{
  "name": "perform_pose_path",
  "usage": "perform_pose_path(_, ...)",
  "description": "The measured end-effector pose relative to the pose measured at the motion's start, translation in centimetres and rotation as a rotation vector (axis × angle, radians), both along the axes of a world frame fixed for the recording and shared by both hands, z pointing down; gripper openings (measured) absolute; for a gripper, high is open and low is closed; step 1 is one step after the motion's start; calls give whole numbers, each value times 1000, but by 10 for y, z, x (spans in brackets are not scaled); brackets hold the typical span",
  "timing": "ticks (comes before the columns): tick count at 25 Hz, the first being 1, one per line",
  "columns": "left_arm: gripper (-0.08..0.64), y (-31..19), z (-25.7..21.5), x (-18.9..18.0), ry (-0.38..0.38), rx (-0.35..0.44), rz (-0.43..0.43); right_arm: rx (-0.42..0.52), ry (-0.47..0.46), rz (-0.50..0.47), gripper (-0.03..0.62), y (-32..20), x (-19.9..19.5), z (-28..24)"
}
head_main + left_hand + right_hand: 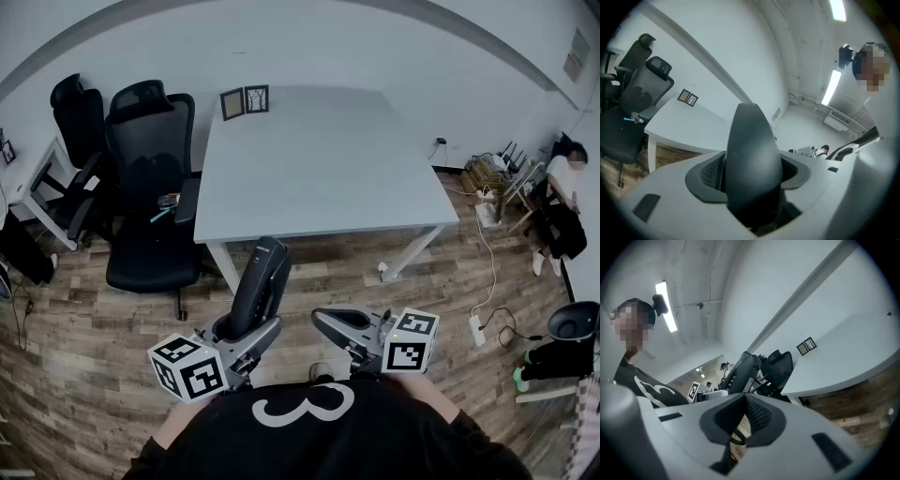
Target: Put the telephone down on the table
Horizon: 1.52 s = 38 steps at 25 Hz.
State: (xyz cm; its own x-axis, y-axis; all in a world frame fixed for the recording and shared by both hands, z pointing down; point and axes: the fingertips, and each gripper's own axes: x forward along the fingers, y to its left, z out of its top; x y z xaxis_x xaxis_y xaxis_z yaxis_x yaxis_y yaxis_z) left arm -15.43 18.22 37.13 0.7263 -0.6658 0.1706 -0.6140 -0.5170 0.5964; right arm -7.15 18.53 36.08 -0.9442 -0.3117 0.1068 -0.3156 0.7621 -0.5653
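Left tongs [246, 330] clamp the dark telephone [262, 281], short of the grey table [319, 159] — right tongs [342, 328] alongside.

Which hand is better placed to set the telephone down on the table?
Left. The left hand-held gripper is clamped on the telephone, which is upright just short of the table's near edge. The right hand-held gripper has no telephone in it.

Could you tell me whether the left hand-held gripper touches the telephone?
Touching: the left gripper view shows the left hand-held gripper clamped on the telephone.
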Motion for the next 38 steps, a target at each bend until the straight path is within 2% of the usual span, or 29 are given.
perform_pose_path(9, 295, 10, 4, 0, 4, -18, -13, -1, -17, -5, 8, 10, 1, 3)
perform_pose_path(19, 295, -3, 2, 26, -16, -26, -40, -5, -113, -16, 9, -12, 24, -6)
perform_pose_path(27, 295, -33, 2, 71, -39, -32, -52, 9, -117, -40, 9, -44, 66, -7)
perform_pose_path(34, 295, -67, 3, 128, -60, -31, -42, 23, -119, -33, 9, -79, 119, -9)
perform_pose_path(38, 295, -71, 4, 150, -62, -36, -35, 19, -127, -34, 9, -81, 139, -6)
